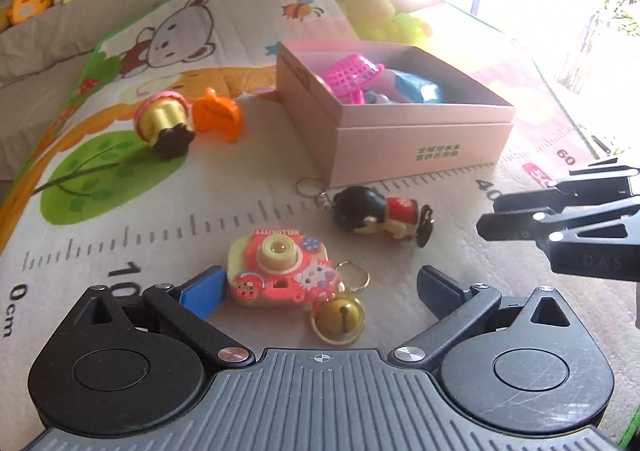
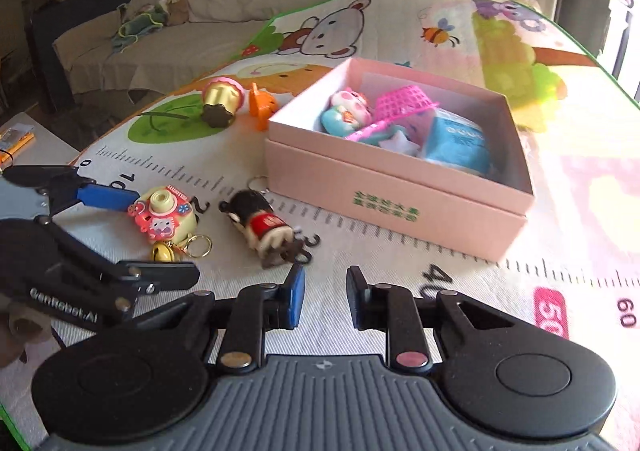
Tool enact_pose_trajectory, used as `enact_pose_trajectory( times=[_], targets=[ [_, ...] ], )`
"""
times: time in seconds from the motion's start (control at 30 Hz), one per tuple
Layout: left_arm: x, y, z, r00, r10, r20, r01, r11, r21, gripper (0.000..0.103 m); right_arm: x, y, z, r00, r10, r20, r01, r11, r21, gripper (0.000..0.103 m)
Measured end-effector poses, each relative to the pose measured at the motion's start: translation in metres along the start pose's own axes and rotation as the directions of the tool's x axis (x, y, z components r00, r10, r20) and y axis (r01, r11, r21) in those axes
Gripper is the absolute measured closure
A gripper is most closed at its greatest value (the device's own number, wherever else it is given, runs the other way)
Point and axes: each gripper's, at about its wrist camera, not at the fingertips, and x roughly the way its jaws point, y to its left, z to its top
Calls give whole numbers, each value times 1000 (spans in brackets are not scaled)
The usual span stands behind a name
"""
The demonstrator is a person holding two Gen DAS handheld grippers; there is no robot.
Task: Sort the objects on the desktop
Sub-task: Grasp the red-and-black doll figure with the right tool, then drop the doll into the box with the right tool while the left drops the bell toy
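Two grippers near pink box (image 2: 396, 207): left gripper (image 1: 320, 287) wide around toy camera (image 1: 276, 271); right gripper (image 2: 324, 299) narrow, empty.

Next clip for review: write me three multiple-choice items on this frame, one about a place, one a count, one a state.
1. Where is the pink basket?
A. on the mat
B. inside the pink box
C. held by a gripper

2. How many toys lie loose on the mat outside the box?
A. two
B. four
C. six

3. What are the left gripper's fingers doing?
A. spread wide around the toy camera
C. clamped on the doll keychain
B. closed on nothing

Answers: 1 B, it rests among the toys in the box. 2 B: camera, doll keychain, orange toy, gold-and-pink toy. 3 A, one finger sits either side of the camera with a gap on the right.
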Motion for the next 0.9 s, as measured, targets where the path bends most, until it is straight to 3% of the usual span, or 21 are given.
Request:
enact_pose_trajectory(
  times=[0.1,0.23,0.3,0.37,0.47,0.57,0.63,0.73,0.83,0.9],
  targets=[
    [12,-13,5,998,-69,-2,69,997,28,0,-9,-16,-9,1000,0,10,-1,1000,29,80],
    [13,-23,3,999,32,27,-34,996,85,0,-11,-17,-2,998,40,45,-39,999,-9,69],
    [10,-18,-1,999,38,12,-39,995,94,0,-8,-11,7,995,77,59,-74,996,-54,54],
    [6,-14,-5,999,48,-5,-47,993,108,0,1,-1,18,993,104,59,-98,990,-101,52],
    [0,-10,-10,998,58,-11,-56,991,122,0,28,9,37,992,124,26,-120,985,-127,52],
    [-3,-8,-7,999,48,-3,-47,992,116,0,59,4,50,982,186,-36,-186,982,-23,53],
    [-1,-10,-4,998,64,3,-64,991,115,0,71,-1,51,965,249,-78,-245,968,47,71],
    [7,-14,2,997,78,4,-78,991,108,0,56,-10,42,961,271,-59,-265,960,92,75],
    [18,-21,6,995,97,-10,-95,989,112,1,24,-21,29,970,240,-21,-238,968,85,75],
    [23,-25,8,995,96,-16,-93,989,116,8,3,-31,19,977,214,-4,-213,973,89,75]
  ],
)
